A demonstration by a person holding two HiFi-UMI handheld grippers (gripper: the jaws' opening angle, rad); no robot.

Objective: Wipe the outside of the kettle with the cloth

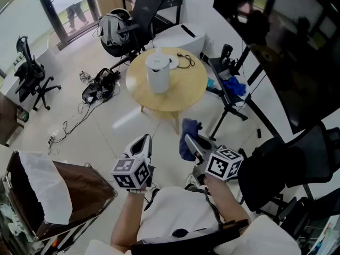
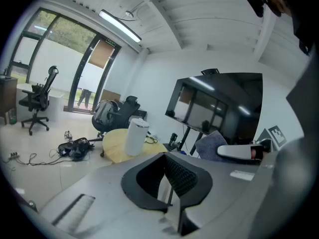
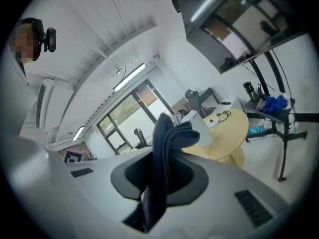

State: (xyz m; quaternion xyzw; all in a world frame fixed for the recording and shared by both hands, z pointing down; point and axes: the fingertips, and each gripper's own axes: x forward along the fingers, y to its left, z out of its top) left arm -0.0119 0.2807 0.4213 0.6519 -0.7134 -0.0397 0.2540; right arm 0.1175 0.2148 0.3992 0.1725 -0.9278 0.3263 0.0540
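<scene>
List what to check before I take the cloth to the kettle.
1. Grip: ok. The right gripper is shut on the cloth.
2. Spare hand: ok. The left gripper is shut, with nothing between its jaws.
3. Upright: ok. The kettle stands on the round table.
4. Reach: not ok. Both grippers are well short of the round table, apart from the kettle.
5. Clear path: cannot tell whether the black cable beside the kettle joins it.

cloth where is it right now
The cloth is clamped in the right gripper, lower centre of the head view, short of the round table holding the kettle.
</scene>
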